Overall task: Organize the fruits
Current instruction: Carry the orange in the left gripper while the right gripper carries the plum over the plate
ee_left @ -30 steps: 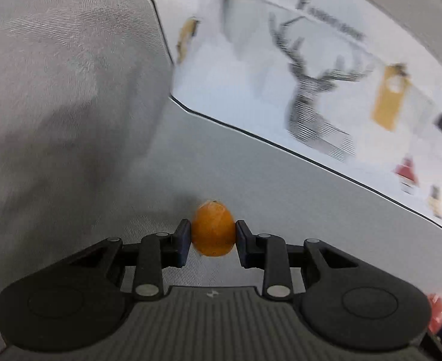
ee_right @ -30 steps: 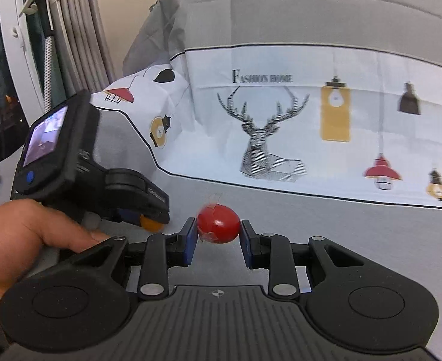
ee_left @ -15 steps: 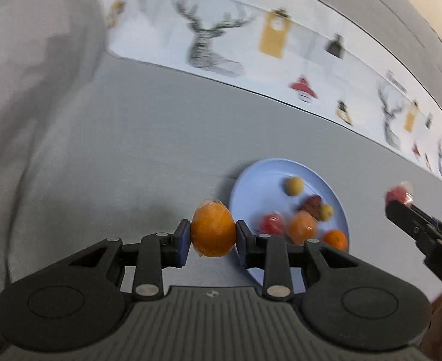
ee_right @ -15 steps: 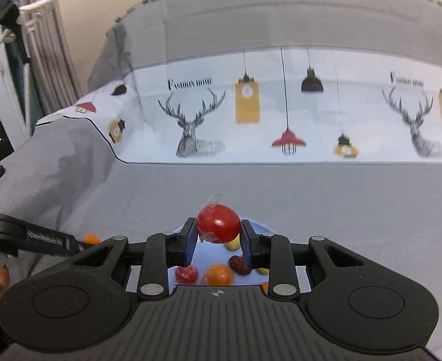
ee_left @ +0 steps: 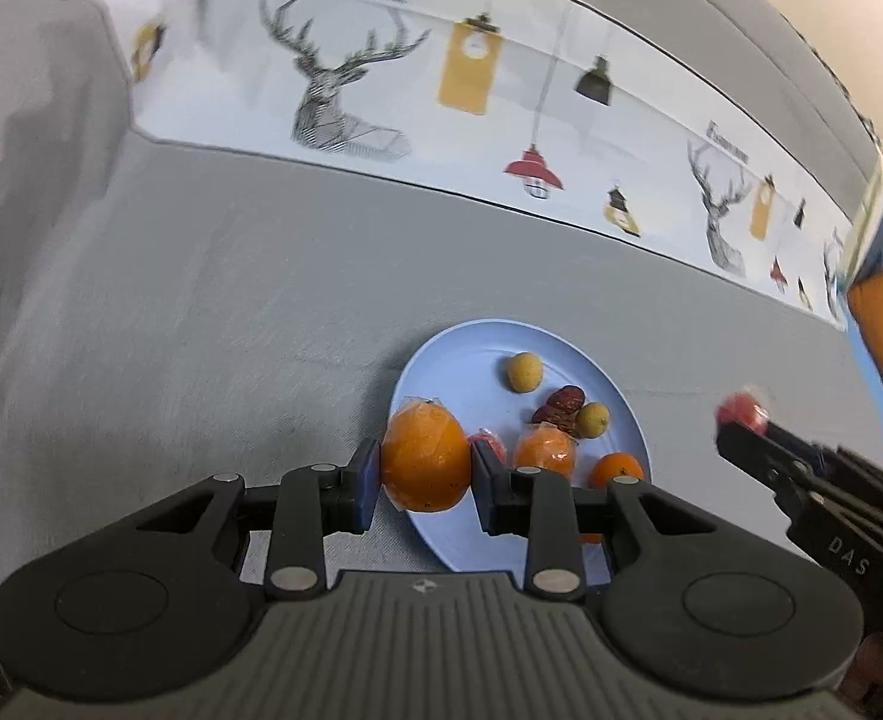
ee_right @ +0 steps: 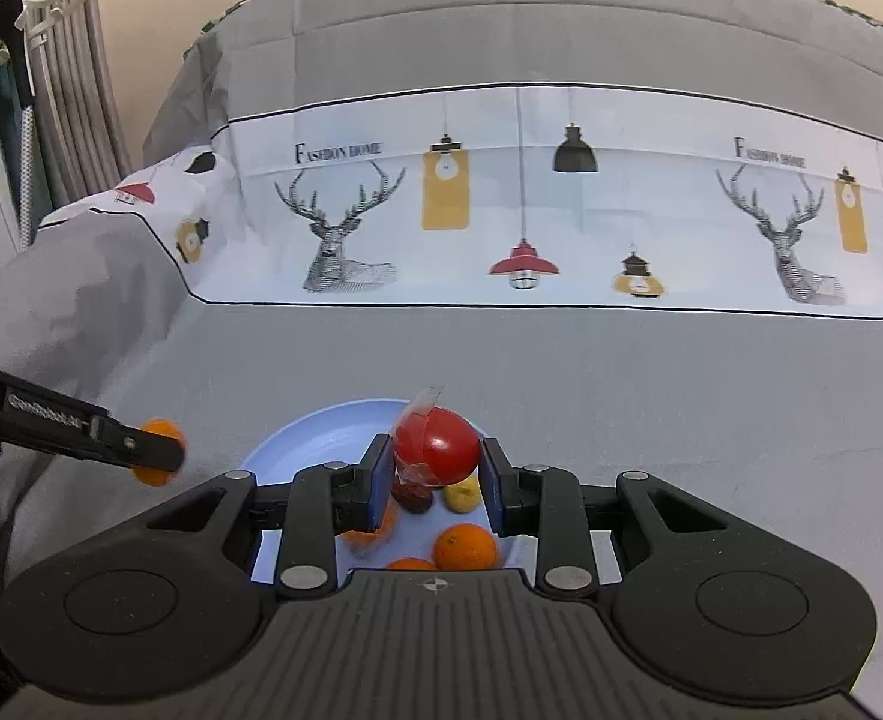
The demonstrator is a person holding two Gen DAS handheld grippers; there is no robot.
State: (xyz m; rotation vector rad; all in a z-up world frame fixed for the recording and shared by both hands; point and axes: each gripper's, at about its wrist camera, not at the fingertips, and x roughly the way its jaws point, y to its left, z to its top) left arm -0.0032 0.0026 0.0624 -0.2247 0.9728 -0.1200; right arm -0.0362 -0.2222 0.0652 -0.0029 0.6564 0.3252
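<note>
Orange (ee_left: 424, 461) clamped in left gripper (ee_left: 424, 468), over the blue plate's (ee_left: 441, 360) near-left rim. Red tomato (ee_right: 438, 446) pinched in right gripper (ee_right: 438, 468), above the same plate on the grey bed cover (ee_left: 231, 300).

Soft even indoor light, faint shadows, strong fisheye bending at edges, slight motion blur at borders

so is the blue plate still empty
No, the blue plate already holds several fruits, among them a small yellow fruit and an orange.
</note>
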